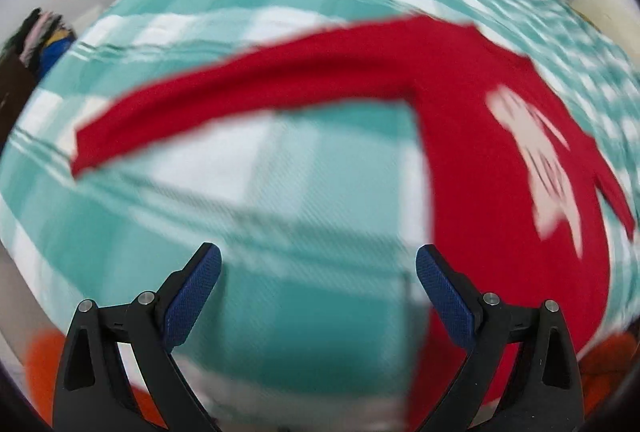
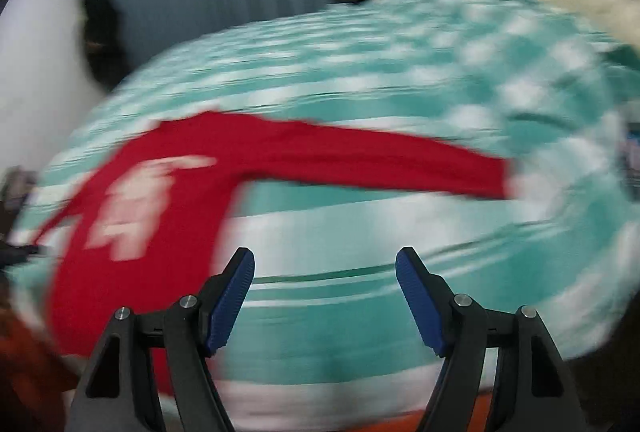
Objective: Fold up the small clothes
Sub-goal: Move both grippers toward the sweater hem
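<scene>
In the left view, you are holding the left gripper [image 1: 318, 264] above the bed [image 1: 280, 11], fingers spread wide and gripping nothing; the red shirt [image 1: 480, 151] is lying flat at right, one sleeve stretched toward the left edge, ready for folding.

In the right view, your right gripper [image 2: 325, 270] is likewise gaping empty, the shirt sprawling at left.

White print [image 1: 536, 167] on the red shirt [image 1: 472, 135] and checked bedcover [image 1: 280, 191], both motion-blurred, print unreadable
</scene>
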`<state>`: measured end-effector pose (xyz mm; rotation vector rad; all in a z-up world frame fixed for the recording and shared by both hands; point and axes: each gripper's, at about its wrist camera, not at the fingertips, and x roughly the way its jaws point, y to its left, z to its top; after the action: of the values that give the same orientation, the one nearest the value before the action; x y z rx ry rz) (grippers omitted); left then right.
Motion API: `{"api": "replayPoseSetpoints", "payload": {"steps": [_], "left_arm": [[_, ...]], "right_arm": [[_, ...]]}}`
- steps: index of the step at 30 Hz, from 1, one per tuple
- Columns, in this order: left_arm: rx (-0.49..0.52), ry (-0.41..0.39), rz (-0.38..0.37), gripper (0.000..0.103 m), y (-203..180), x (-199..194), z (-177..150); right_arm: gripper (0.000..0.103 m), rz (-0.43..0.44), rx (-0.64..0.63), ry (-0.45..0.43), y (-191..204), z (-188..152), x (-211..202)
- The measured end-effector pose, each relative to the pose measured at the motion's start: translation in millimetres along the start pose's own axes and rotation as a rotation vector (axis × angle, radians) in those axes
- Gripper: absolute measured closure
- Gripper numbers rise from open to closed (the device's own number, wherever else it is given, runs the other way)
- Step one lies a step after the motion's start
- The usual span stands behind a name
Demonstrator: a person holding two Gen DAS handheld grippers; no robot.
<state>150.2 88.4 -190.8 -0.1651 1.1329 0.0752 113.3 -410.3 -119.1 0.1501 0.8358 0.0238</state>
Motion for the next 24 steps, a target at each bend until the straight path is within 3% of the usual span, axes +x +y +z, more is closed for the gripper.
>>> {"api": "replayPoseSetpoints", "payload": {"steps": [2, 6, 10, 14, 17, 24], "left_arm": [[0.037, -0.005, 0.007, 0.004, -18, 3, -26], [0.109, -0.095, 0.08, 0.004, -24, -2, -49], [0.107, -0.115, 0.083, 0.001, -12, -5, -51], [0.04, -0.132, 0.064, 0.001, -5, -9, -50], [0.003, -0.167, 0.074, 0.002, 0, -14, -47], [-0.115, -0.158, 0.082, 0.002, 20, -9, -46]], "right_arm": [[0.03, 0.106, -0.064, 0.041, 46, -13, 13], [0.03, 0.156, -0.183, 0.1, 100, -51, 38], [0.03, 0.108, -0.21, 0.133, 103, -77, 48], [0.03, 0.092, -0.161, 0.063, 89, -73, 38], [0.03, 0.085, -0.119, 0.073, 80, -74, 39], [0.03, 0.087, -0.076, 0.07, 73, -71, 38]]}}
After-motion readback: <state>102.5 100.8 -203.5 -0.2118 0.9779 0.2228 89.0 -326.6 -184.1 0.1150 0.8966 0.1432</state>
